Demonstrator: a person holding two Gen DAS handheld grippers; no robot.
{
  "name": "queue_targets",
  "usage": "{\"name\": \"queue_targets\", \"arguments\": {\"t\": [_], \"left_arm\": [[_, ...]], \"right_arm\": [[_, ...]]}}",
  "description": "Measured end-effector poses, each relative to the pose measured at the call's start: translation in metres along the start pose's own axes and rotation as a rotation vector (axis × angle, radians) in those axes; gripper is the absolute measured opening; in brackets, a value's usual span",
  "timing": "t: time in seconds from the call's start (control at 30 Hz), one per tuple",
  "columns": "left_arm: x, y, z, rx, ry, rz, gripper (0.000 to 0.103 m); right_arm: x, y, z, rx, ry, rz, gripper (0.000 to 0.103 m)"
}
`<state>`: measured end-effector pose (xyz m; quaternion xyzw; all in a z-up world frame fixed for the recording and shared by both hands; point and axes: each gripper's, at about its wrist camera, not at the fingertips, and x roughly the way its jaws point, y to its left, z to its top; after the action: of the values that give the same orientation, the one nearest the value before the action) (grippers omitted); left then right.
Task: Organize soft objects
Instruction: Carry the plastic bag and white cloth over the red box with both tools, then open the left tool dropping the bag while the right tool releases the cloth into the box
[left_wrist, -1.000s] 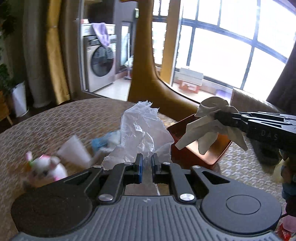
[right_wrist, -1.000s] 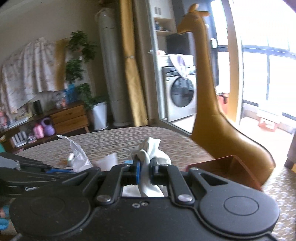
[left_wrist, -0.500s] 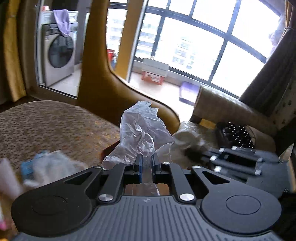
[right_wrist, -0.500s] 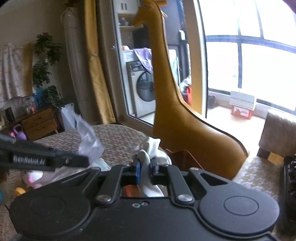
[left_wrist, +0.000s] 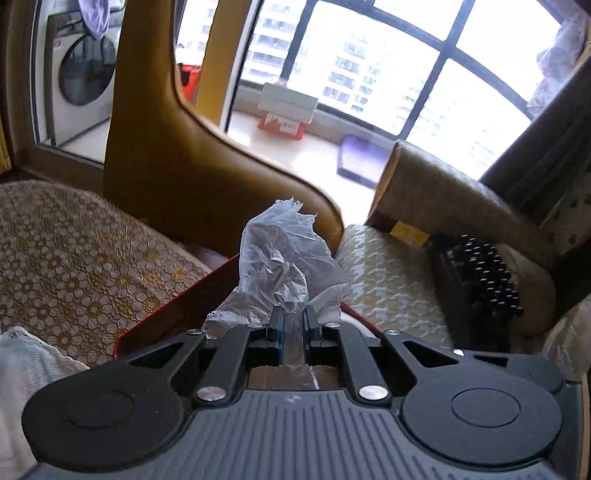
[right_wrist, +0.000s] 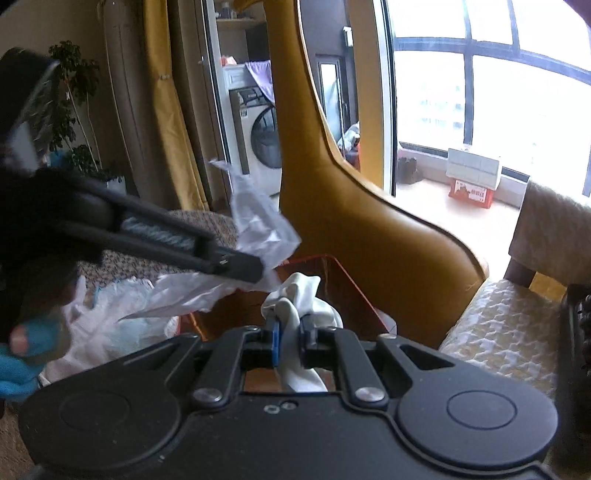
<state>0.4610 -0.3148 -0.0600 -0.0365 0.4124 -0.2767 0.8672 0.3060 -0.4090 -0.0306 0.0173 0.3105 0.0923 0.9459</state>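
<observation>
**Patterned tablecloth, red bin at its edge, both grippers loaded**

Round table (left_wrist: 74, 258) under gold-patterned lace, bright living room beyond. Landmark: red-brown bin (right_wrist: 343, 284) at the table's edge.

Nearest, in the left wrist view: left gripper (left_wrist: 293, 323) narrowed to a slit, pinching a crumpled clear plastic bag (left_wrist: 284, 258) that stands up above the near rim of the bin (left_wrist: 177, 314). White cloth (left_wrist: 22, 369) at lower left, near side of the bin.

In the right wrist view: right gripper (right_wrist: 290, 338) clamped on a bunched white cloth (right_wrist: 299, 299), held over the bin's open top. Left gripper (right_wrist: 240, 264) reaching in from the left, its plastic bag (right_wrist: 258, 221) just left of the bin and above its rim. More white plastic and tissue (right_wrist: 110, 317) heaped on the table left of the bin; blue-gloved fingers (right_wrist: 22, 347) at the frame edge.

Behind the bin: tall mustard-yellow giraffe figure (right_wrist: 369, 229). Right of the bin: cream woven cushion (left_wrist: 391, 288), then black studded massage roller (left_wrist: 484, 273). Farther back: washing machine (right_wrist: 258, 140), potted plant (right_wrist: 70, 110), large window (left_wrist: 369, 66).
</observation>
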Motion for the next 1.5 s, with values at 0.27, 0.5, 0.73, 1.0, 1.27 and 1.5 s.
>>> {"name": "queue_targets", "arguments": {"t": [0.27,0.5,0.73,1.0,1.27,1.5], "left_arm": [[0.048,0.006,-0.001,0.014,0.093,0.04,0.009],[0.073,0.007,-0.002,0.011,0.182,0.075,0.009],[0.087,0.011,-0.004,-0.008,0.24,0.095,0.01],[0.085,0.018,-0.003,-0.066,0.252,0.084,0.023],[0.06,0.02,-0.001,-0.077,0.195,0.068,0.057],[0.017,0.015,-0.006,-0.026,0.127,0.088,0.057]], "right_arm": [[0.029,-0.002,-0.005,-0.036,0.091,0.003,0.01],[0.046,-0.003,-0.005,-0.04,0.167,-0.004,0.011],[0.048,-0.003,-0.006,-0.023,0.196,0.008,0.017],[0.044,0.0,-0.008,-0.042,0.218,-0.006,0.039],[0.037,0.002,-0.006,-0.04,0.208,-0.007,0.045],[0.018,0.005,0.0,-0.045,0.164,-0.008,0.058]]}}
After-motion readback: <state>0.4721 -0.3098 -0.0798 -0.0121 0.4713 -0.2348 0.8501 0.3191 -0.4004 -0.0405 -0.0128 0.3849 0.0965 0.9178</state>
